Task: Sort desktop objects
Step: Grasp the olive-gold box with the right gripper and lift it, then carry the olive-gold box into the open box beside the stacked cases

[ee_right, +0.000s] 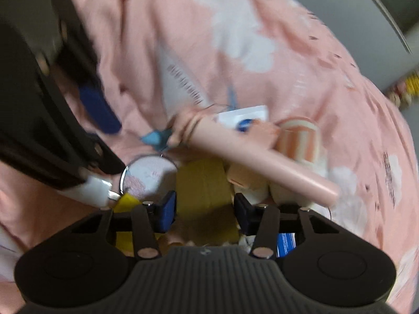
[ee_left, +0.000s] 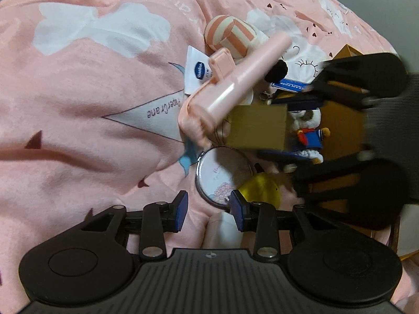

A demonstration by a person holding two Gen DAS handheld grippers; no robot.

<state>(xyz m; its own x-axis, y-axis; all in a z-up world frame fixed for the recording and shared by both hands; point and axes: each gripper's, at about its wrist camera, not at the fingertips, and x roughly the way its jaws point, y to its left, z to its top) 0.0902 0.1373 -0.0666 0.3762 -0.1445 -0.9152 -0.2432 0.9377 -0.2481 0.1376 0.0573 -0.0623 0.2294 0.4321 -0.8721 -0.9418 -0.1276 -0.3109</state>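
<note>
An olive cardboard box (ee_left: 258, 127) (ee_right: 204, 191) sits between the blue pads of my right gripper (ee_right: 204, 209) (ee_left: 288, 127), which is shut on it. My left gripper (ee_left: 208, 209) is open over the pink bedcover; its right finger stands at the rim of a round mirror (ee_left: 220, 178) (ee_right: 149, 175). A white tube (ee_left: 222, 226) (ee_right: 89, 191) lies between the left fingers, clear of the left pad. A yellow item (ee_left: 259, 188) lies beside the mirror. A long pink device (ee_left: 235, 86) (ee_right: 262, 157) lies slanted across the pile.
A striped pink-and-white pouch (ee_left: 230, 36), a Vaseline sachet (ee_left: 196, 70), a black pompom (ee_left: 277, 70), a blue card (ee_left: 290, 85) and a plush doll in blue (ee_left: 309, 130) crowd the pile. A brown carton (ee_left: 337, 120) lies under the right gripper. Pink bedcover (ee_left: 91, 104) stretches left.
</note>
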